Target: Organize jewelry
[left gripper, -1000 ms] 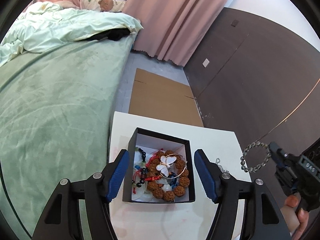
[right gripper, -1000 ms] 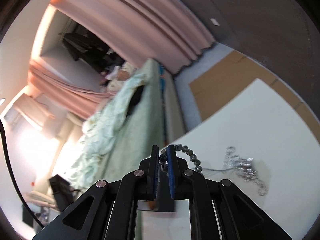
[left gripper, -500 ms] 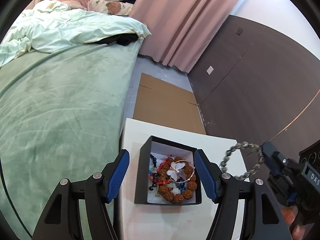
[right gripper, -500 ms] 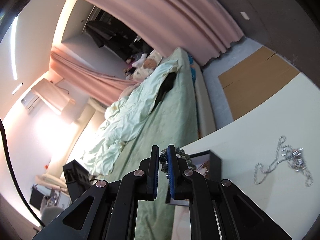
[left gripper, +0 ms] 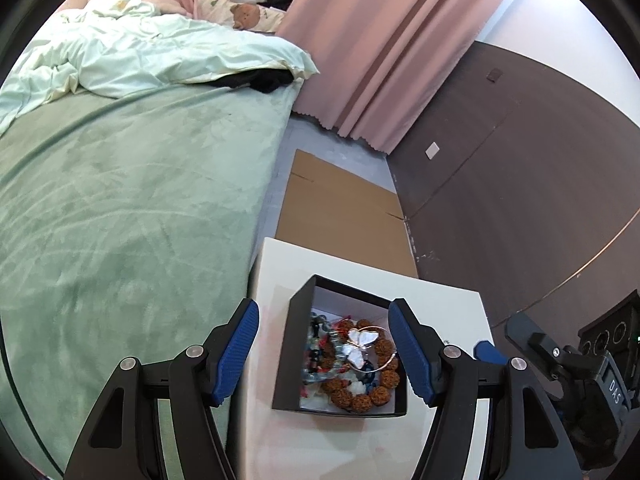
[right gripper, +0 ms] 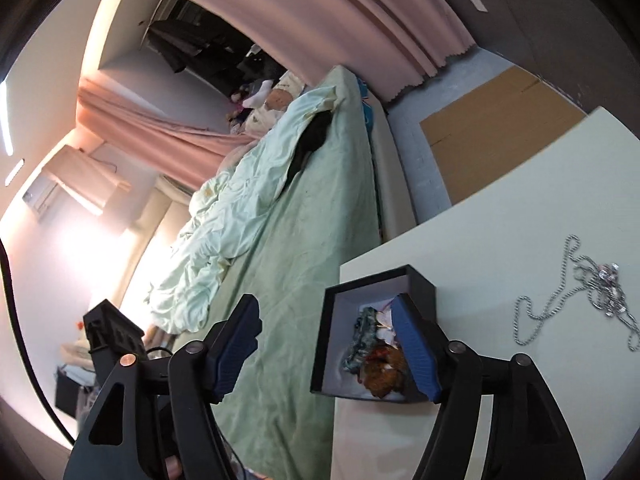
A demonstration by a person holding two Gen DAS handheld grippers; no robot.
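A black box (left gripper: 298,344) with a white inside stands on the white table (left gripper: 352,280). It holds brown bead bracelets (left gripper: 380,390), a butterfly bangle (left gripper: 360,346) and dark beads. My left gripper (left gripper: 324,348) is open, its jaws either side of the box. My right gripper (right gripper: 326,350) is open and empty above the box (right gripper: 420,280); one of its blue fingertips (left gripper: 486,350) shows in the left wrist view. A silver chain (right gripper: 576,292) lies on the table (right gripper: 500,220) right of the box.
A green bed (left gripper: 120,200) runs along the table's left side. Flat cardboard (left gripper: 340,208) lies on the floor beyond the table. A dark wall panel (left gripper: 520,180) stands to the right, pink curtains (left gripper: 380,40) behind.
My right gripper carried the grey bead bracelet over the box and opened; the bracelet no longer hangs from it. My left gripper rose and drew back a little.
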